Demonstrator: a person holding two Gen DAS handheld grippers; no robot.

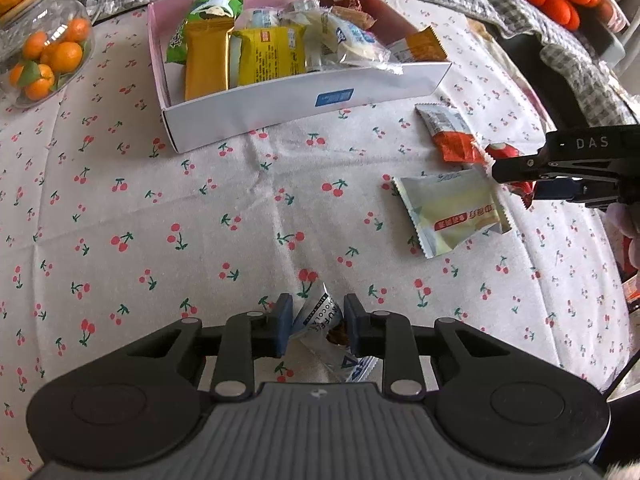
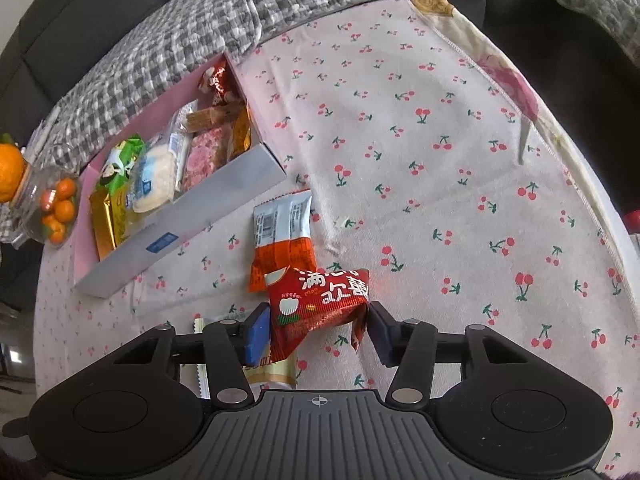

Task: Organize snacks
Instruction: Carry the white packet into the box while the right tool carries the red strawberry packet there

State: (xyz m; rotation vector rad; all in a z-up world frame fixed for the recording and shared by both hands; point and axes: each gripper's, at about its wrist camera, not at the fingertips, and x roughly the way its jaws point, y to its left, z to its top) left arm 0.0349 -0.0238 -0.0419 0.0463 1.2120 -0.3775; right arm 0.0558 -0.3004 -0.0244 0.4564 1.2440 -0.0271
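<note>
left gripper [image 1: 316, 330] jaws clamped on small clear foil chocolate sachet [image 1: 320, 328]; right gripper [image 2: 320, 330] jaws bracketing crumpled red foil snack packet [image 2: 316, 304], contact unclear. risk: slippery foil slipping free.

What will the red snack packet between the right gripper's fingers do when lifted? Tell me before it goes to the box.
The red snack packet is crinkled foil film, so it will probably flex and sag. It looks puffy, likely light. The right gripper has its pads at the sides; glossy film may slip, and a corner already droops.
</note>
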